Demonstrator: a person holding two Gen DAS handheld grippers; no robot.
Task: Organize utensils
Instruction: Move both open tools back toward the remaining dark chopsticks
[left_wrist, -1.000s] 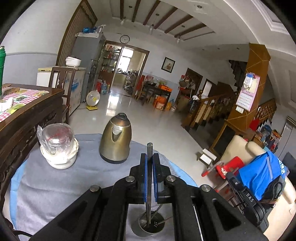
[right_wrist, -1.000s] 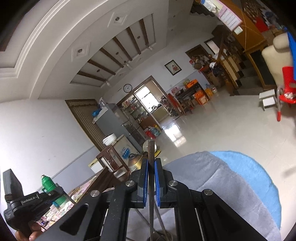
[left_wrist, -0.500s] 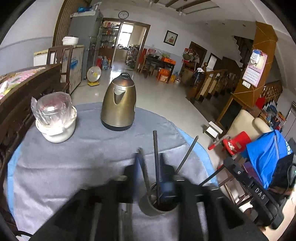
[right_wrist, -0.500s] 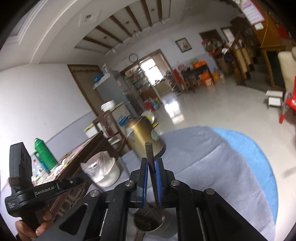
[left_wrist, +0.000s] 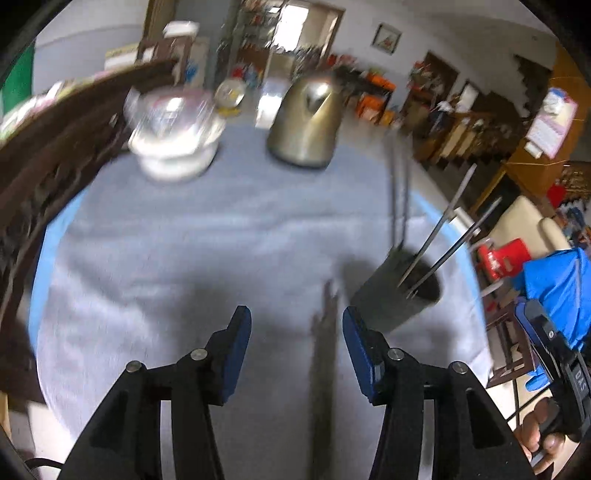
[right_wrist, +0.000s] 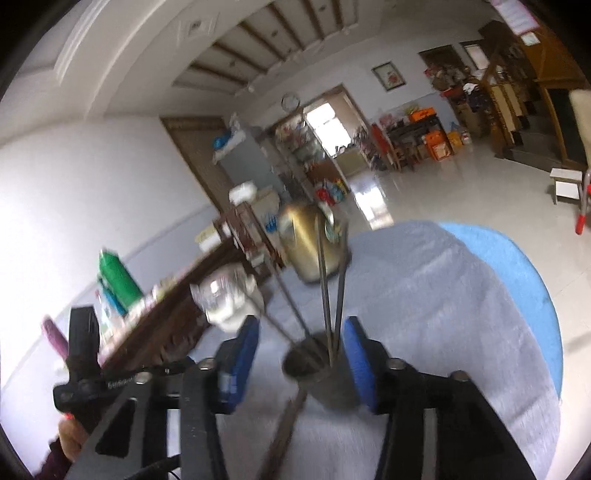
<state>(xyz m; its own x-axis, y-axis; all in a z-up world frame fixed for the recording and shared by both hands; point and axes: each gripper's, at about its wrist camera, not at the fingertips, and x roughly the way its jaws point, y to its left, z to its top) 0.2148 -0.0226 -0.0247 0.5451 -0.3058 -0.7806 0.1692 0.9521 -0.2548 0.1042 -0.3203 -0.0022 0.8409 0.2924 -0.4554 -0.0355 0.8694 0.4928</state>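
Note:
A metal cup stands on the grey cloth with several thin metal sticks leaning out of it. My left gripper hangs over the cloth just left of the cup, its jaws opening with nothing held. A dark long utensil lies flat on the cloth below it. In the right wrist view the cup and its sticks sit between the fingers of my right gripper. Those jaws are opening too and the pads do not touch the cup. The dark utensil lies just in front.
A gold kettle and a white jar wrapped in plastic stand at the far side of the round table. A dark wooden cabinet with a green bottle flanks the left. A hand holds the left gripper's handle.
Both grippers were shut on a metal stick; both have let go and opened. The sticks now stand in the cup. Both hands have dropped and tilted down toward the table.

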